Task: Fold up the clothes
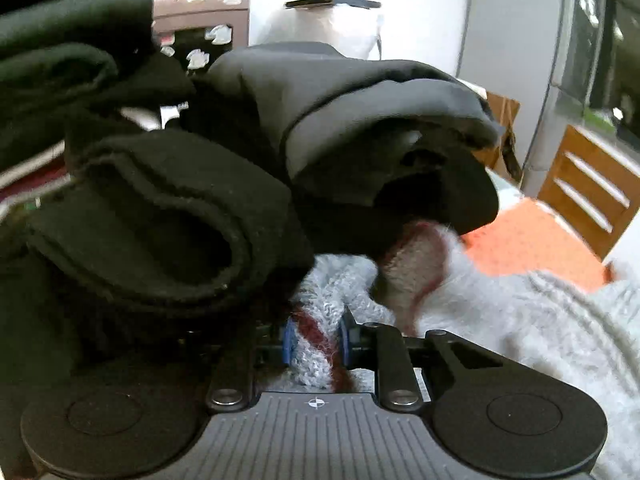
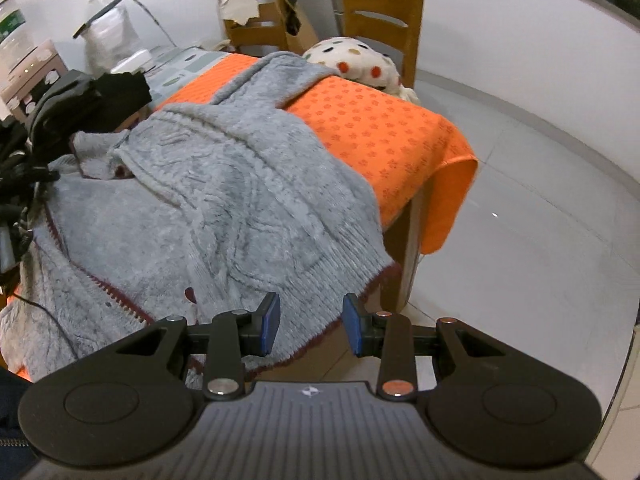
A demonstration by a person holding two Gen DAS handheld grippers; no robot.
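Note:
A fluffy grey knit sweater with a dark red trim lies spread over the orange cloth on the table. Its ribbed hem hangs at the near edge. My right gripper hovers at that hem, and its blue pads stand apart, not pressing the knit. In the left wrist view the same sweater fills the lower right. My left gripper is shut on a bunched fold of the sweater's red-trimmed edge. Dark clothing hides that gripper's left finger.
A pile of black and dark grey garments crowds the left gripper and shows at the table's far left. A wooden chair with a polka-dot cushion stands behind the table. A cardboard box sits beside it, with tiled floor to the right.

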